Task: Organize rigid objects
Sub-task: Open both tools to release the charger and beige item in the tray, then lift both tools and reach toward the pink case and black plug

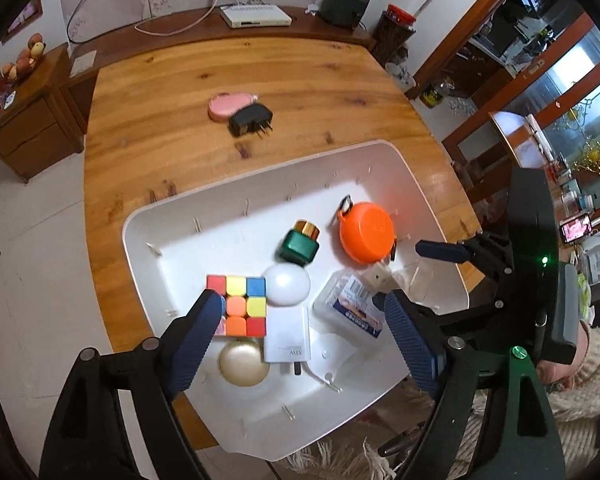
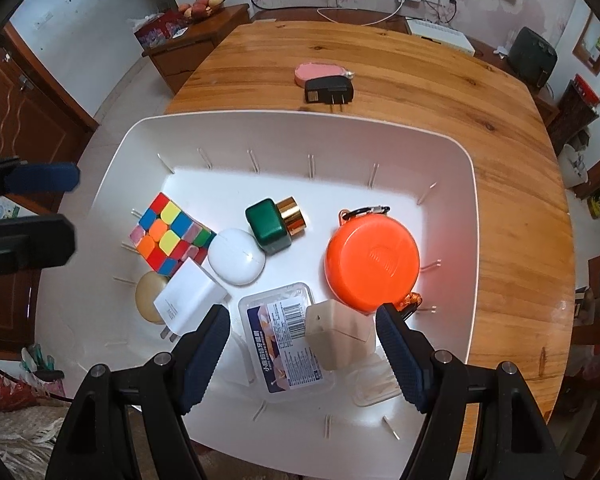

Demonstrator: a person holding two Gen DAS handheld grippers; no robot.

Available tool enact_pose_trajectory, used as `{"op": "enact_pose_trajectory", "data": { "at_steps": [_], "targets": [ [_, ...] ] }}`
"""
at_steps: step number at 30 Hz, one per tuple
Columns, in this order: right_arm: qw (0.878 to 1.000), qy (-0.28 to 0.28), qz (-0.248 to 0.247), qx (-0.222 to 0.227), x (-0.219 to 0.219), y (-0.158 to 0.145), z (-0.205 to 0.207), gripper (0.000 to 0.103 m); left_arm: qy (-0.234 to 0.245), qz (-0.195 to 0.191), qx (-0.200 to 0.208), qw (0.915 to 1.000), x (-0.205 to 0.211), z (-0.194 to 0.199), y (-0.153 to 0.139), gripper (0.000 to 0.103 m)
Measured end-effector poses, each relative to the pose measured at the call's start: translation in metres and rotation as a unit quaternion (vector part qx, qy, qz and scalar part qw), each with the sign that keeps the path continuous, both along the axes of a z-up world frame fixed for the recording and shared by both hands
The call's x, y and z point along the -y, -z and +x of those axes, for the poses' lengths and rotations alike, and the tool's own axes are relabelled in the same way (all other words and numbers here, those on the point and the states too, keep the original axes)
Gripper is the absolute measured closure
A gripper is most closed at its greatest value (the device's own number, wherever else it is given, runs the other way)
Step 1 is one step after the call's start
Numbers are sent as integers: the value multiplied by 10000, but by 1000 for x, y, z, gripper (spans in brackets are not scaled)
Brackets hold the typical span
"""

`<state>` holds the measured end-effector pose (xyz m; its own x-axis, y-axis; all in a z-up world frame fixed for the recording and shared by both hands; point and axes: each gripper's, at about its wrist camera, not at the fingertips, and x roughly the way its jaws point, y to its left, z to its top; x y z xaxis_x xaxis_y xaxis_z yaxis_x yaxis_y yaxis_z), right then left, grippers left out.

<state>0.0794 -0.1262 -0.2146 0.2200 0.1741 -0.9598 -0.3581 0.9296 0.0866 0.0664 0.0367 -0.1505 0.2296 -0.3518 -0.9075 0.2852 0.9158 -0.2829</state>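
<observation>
A white tray [image 1: 260, 176] holds a Rubik's cube [image 1: 242, 304], a white oval case [image 1: 286, 284], a green bottle [image 1: 298, 246], an orange round case [image 1: 366, 232], a white charger [image 1: 288, 338], a gold compact [image 1: 244, 364], a labelled clear box [image 2: 284, 328] and a beige box [image 2: 336, 332]. My left gripper [image 1: 304, 312] hangs open above the cube and the charger, holding nothing. My right gripper [image 2: 302, 336] is open over the beige box and the clear box, its pads clear of both. A pink case [image 2: 320, 72] and a black plug [image 2: 328, 90] lie on the wooden table [image 2: 440, 92] beyond the tray.
The tray fills the near half of the table. Behind the table a low shelf carries a white router [image 1: 256, 16] and a dark appliance [image 1: 344, 2]. A wooden cabinet [image 1: 32, 120] with fruit stands to the left. A person's cream sleeve [image 1: 580, 368] shows at the lower right.
</observation>
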Motion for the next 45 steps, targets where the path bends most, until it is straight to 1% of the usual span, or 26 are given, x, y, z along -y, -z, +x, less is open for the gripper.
{"op": "enact_pose_trajectory", "data": {
  "at_steps": [4,8,12,18,21,23,26,28,30,31,32,33,37,40,41,42,45],
  "targets": [
    [10000,30,44,10,0,-6,4,27,27,37,110,9999,1,6,-11,17],
    [9999,61,81,36,0,-15,13,27,129,138,314,9993,5,10,-25,17],
    [9998,81,38,204,0,-30,26,27,221,264,564,9978,12,18,-42,17],
    [9987,156,30,484,3,-62,49,27,349,711,1013,9917,17,34,-68,17],
    [9974,166,-63,695,3,-82,63,27,380,893,1212,9879,16,49,-80,17],
    [9963,180,-102,835,2,-95,72,27,347,995,1330,9855,15,61,-89,17],
    [9945,141,-122,1034,-2,-114,88,27,220,1006,1487,9835,9,82,-102,17],
    [9922,125,-212,1220,-6,-125,101,27,34,964,1515,9837,3,101,-110,17],
    [9909,91,-275,1316,-11,-129,114,27,-159,822,1525,9847,-4,121,-115,17],
    [9906,105,-320,1328,-13,-129,121,26,-237,789,1532,9848,-7,128,-115,17],
    [9907,133,-358,1308,-14,-127,128,22,-331,774,1543,9844,-9,138,-115,17],
    [9916,160,-328,1240,-16,-123,139,21,-394,783,1538,9842,-11,145,-114,17],
    [9964,161,18,828,-19,-100,176,21,-642,819,1366,9852,-16,177,-99,17],
    [9984,72,38,552,-26,-72,206,21,-943,1010,1241,9826,-20,203,-80,17],
    [9989,27,55,466,-29,-63,214,21,-1026,1064,1198,9817,-20,205,-76,17],
    [9993,-15,51,359,-33,-51,225,21,-1199,1123,1078,9805,-25,217,-65,17],
    [9999,-113,44,58,-46,-18,249,21,-1569,1104,772,9784,-38,236,-45,17]
  ]
}}
